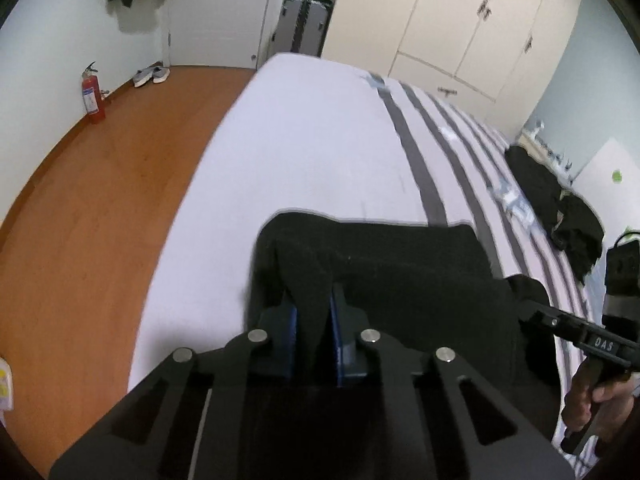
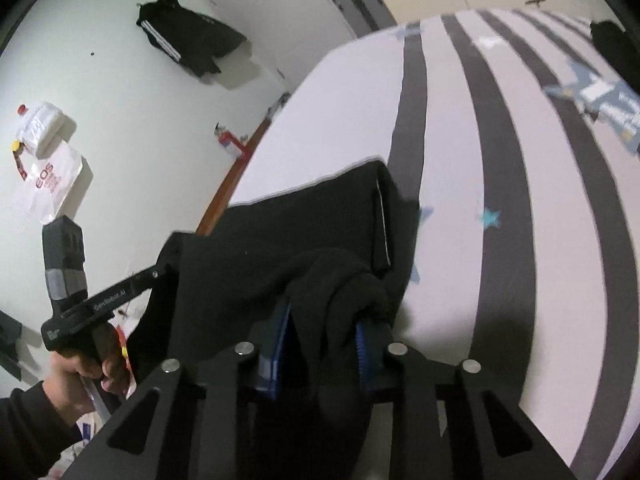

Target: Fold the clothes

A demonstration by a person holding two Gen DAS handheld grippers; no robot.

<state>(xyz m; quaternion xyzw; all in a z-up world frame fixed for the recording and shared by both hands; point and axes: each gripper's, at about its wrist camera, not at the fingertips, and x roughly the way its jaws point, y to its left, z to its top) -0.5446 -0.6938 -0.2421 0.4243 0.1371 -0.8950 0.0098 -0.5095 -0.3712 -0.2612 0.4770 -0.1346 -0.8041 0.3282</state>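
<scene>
On the bed [image 1: 304,132] I see both tools, left [image 1: 313,312] and right [image 2: 320,320], each clamped on the black garment [image 1: 380,256].

A black garment [image 1: 384,264] lay on a white bedsheet [image 1: 304,152] marked with dark grey stripes [image 2: 412,92] and small blue stars [image 2: 491,218]. The gripper fingers [image 1: 291,320] carried blue pads. A red fire extinguisher [image 1: 93,98] stood on the orange-brown floor [image 1: 100,208], near cream wardrobe doors [image 1: 460,20].
</scene>
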